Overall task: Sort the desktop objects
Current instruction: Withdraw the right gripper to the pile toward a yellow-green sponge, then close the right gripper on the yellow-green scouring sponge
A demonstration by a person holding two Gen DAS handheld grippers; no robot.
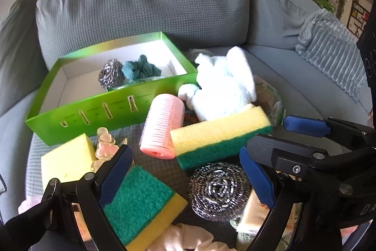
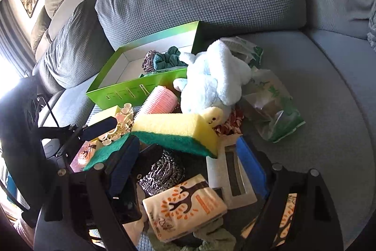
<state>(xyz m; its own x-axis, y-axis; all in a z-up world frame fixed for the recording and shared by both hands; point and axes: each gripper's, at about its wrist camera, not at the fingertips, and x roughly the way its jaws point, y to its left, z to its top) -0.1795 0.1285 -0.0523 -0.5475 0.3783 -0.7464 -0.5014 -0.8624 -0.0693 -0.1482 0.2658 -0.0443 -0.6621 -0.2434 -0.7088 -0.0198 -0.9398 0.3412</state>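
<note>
Left claw [image 1: 185, 182]: jaws wide apart, empty, blue ribbed pads astride a green-and-yellow sponge [image 1: 141, 206] and a coiled steel scourer [image 1: 218, 189].
Right claw [image 2: 188, 171]: spread wide, gripping nothing, above a printed tissue pack [image 2: 185, 206].
Box [image 1: 98, 109]: glossy green card, open-topped, on the grey sofa seat; holds another scourer and teal cloth.
Pile: ridged pink roller [image 1: 162, 126], fluffy white plush [image 1: 223, 84], crowded just beside the box.
Open room: bare cushion [image 2: 317, 86] right of the pile.
</note>
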